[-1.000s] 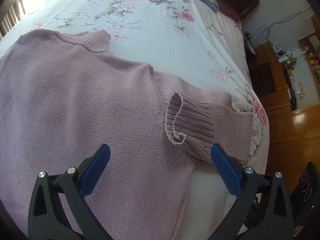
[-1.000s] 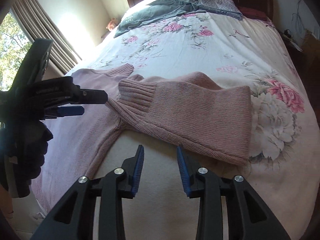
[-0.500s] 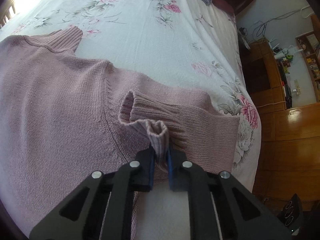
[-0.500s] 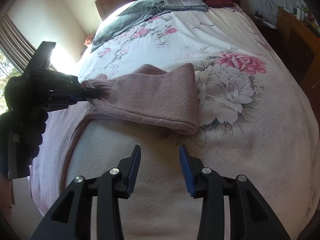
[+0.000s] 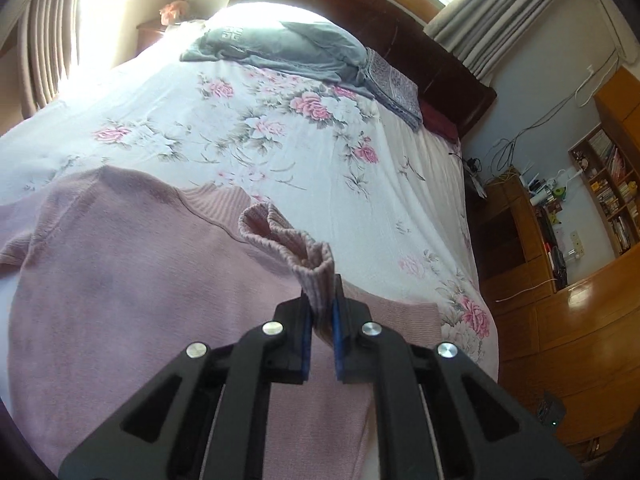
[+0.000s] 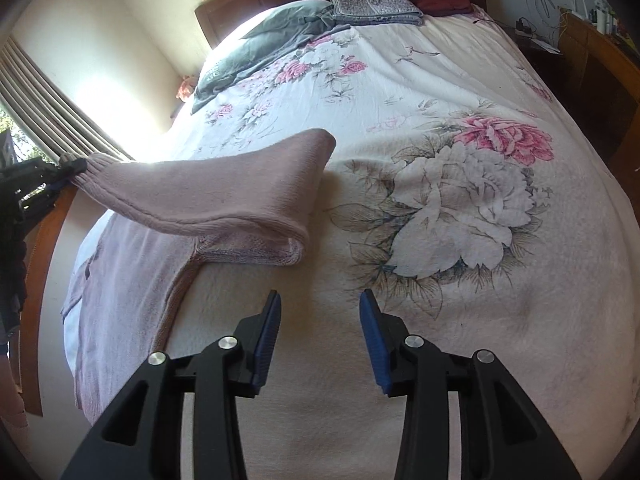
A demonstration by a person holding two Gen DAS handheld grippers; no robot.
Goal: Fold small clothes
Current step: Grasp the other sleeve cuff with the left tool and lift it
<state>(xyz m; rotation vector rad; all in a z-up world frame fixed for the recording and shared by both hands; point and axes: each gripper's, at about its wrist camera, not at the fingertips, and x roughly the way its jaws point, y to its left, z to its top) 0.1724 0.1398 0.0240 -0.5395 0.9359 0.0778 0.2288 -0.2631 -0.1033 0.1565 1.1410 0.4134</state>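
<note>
Our left claw [image 5: 320, 312] is clamped tight on the ribbed cuff [image 5: 294, 246] of the pink sweater's sleeve [image 6: 216, 194], the knit bunched up between the blue pads [image 5: 306, 330] and flaring out just beyond them. From the right wrist view we see that sleeve lifted off the bed and stretched from the cuff, gripped at the far left edge of the frame, down to a fold where it doubles back on the cover. Our right claw [image 6: 320, 340] hangs wide open and holds nothing, above bare bedspread, apart from the sleeve's fold. The pink sweater [image 5: 120, 280] lies spread flat across the near part of the bed, its ribbed collar [image 5: 216, 204] pointing toward the headboard. Beneath it we see the floral bedspread [image 6: 460, 200], white with pink roses. Farther up, a grey blanket [image 5: 288, 52] lies crumpled beside a folded patterned cloth [image 5: 394, 84] near the dark headboard [image 5: 400, 36]. Curtains [image 5: 48, 48] hang at the left, and wooden shelves [image 5: 612, 188] stand at the right.
</note>
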